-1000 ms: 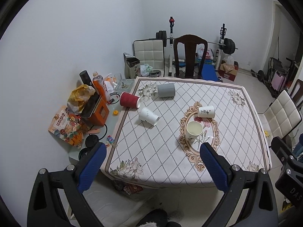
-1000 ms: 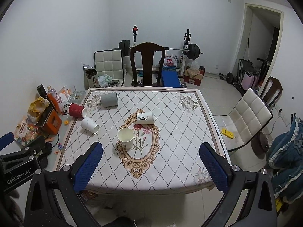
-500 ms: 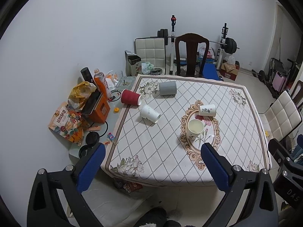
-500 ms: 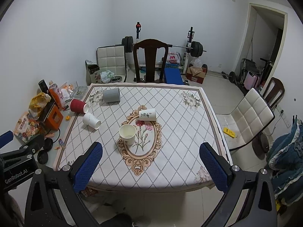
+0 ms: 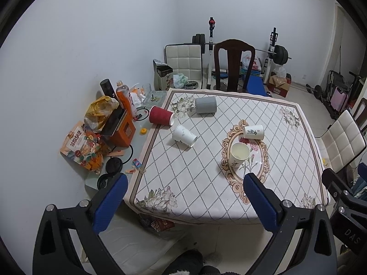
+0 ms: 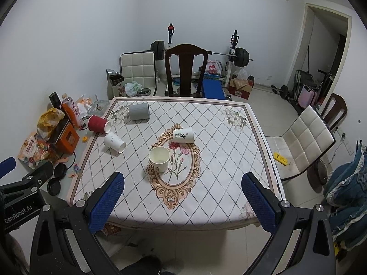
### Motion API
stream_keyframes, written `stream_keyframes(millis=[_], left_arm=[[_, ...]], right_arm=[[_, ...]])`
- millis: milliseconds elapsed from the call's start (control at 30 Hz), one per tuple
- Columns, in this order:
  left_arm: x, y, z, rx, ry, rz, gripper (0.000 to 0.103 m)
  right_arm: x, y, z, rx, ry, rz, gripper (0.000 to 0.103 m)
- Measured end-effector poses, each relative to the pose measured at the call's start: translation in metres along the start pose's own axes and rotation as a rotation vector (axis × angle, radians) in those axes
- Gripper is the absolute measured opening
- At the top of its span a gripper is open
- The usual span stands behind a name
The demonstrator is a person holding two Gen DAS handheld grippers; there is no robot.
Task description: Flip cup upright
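Observation:
A table (image 5: 206, 197) with a diamond-pattern cloth holds several cups. A cream paper cup (image 5: 239, 157) (image 6: 159, 159) stands upright near the middle. Lying on their sides are a white printed cup (image 5: 253, 132) (image 6: 183, 135), a plain white cup (image 5: 184, 135) (image 6: 114, 142), a red cup (image 5: 160, 116) (image 6: 98, 124) at the left edge and a grey cup (image 5: 205, 105) (image 6: 139, 111) at the back. My left gripper (image 5: 183, 201) and right gripper (image 6: 183, 200) are both open and empty, held well back from the table's near edge.
A low side table (image 5: 146, 135) on the left is cluttered with bottles, bags and an orange box (image 5: 121, 130). A dark wooden chair (image 5: 234, 64) stands behind the table, a white padded chair (image 6: 305, 137) to its right. Gym weights line the back wall.
Both grippers have drawn back and risen slightly, so the table sits a little lower and farther in view. The cups have not moved.

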State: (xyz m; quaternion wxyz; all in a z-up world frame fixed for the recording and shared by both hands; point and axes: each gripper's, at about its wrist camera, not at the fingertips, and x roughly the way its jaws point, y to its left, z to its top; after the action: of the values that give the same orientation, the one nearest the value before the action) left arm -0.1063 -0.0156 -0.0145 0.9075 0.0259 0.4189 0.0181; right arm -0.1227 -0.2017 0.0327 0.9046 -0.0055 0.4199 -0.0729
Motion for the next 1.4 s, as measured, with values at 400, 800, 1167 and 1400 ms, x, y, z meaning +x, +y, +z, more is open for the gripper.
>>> stream_keyframes(millis=[400, 800, 1167, 1400], left_arm=[[0.0006, 0.004, -0.0022, -0.001, 0.001, -0.004, 0.103], [0.0003, 0.0051, -0.0028, -0.003, 0.001, -0.003, 0.103], [-0.0001, 0.0052, -0.0052, -0.004, 0.001, 0.0, 0.103], [0.0001, 0.0058, -0.0047, -0.002, 0.002, -0.002, 0.103]], right_arm=[[-0.0008, 0.0031, 0.0007, -0.007, -0.001, 0.003, 0.103], [-0.0013, 0.0047, 0.0011, -0.008, 0.003, 0.009, 0.103], [-0.0026, 0.006, 0.0029, -0.013, 0.001, 0.009, 0.103], [-0.003, 0.0079, 0.0032, -0.014, 0.001, 0.01, 0.103]])
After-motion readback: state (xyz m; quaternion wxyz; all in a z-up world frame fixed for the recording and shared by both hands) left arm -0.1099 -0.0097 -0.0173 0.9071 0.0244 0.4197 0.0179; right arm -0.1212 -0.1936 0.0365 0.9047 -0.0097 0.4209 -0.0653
